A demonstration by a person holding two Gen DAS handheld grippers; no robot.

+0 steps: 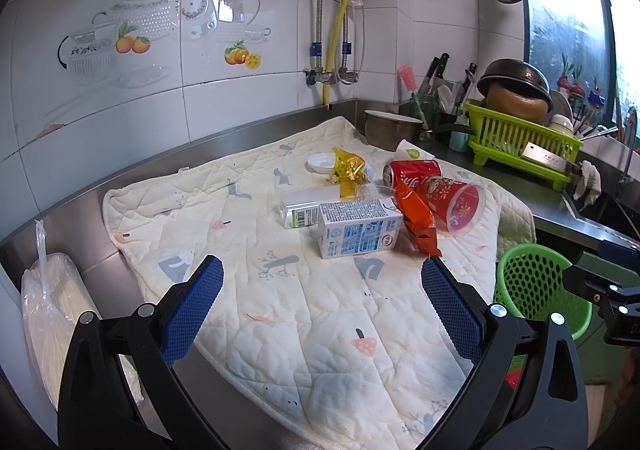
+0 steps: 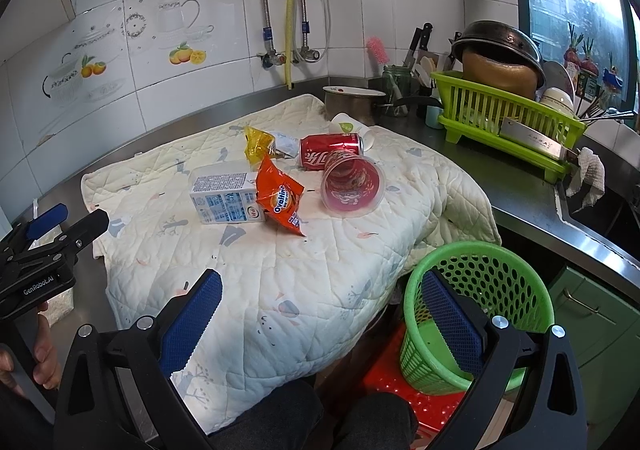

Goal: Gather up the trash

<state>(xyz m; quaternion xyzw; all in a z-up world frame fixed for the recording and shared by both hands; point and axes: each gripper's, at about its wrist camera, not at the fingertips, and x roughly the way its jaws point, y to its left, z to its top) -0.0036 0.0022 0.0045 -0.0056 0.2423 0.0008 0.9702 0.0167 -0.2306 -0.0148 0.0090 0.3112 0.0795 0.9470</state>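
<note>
Trash lies on a quilted white mat (image 1: 304, 314) (image 2: 320, 262): a white-blue milk carton (image 1: 358, 228) (image 2: 224, 197), an orange Ovaltine wrapper (image 1: 420, 223) (image 2: 282, 197), a red cola can (image 1: 412, 171) (image 2: 332, 149), a red plastic cup (image 1: 456, 201) (image 2: 352, 183), a yellow wrapper (image 1: 350, 167) (image 2: 256, 143), a clear box (image 1: 304, 203). A green mesh bin (image 1: 536, 290) (image 2: 476, 310) stands off the mat's right edge. My left gripper (image 1: 322, 274) is open and empty, short of the carton. My right gripper (image 2: 320, 290) is open and empty, its right finger over the bin.
A green dish rack (image 1: 524, 137) (image 2: 508, 117) with pots, a knife block, a metal pot (image 2: 352, 101) and a sink stand along the steel counter at right. A plastic bag (image 1: 52, 310) lies at left. A red stool (image 2: 404, 390) holds the bin.
</note>
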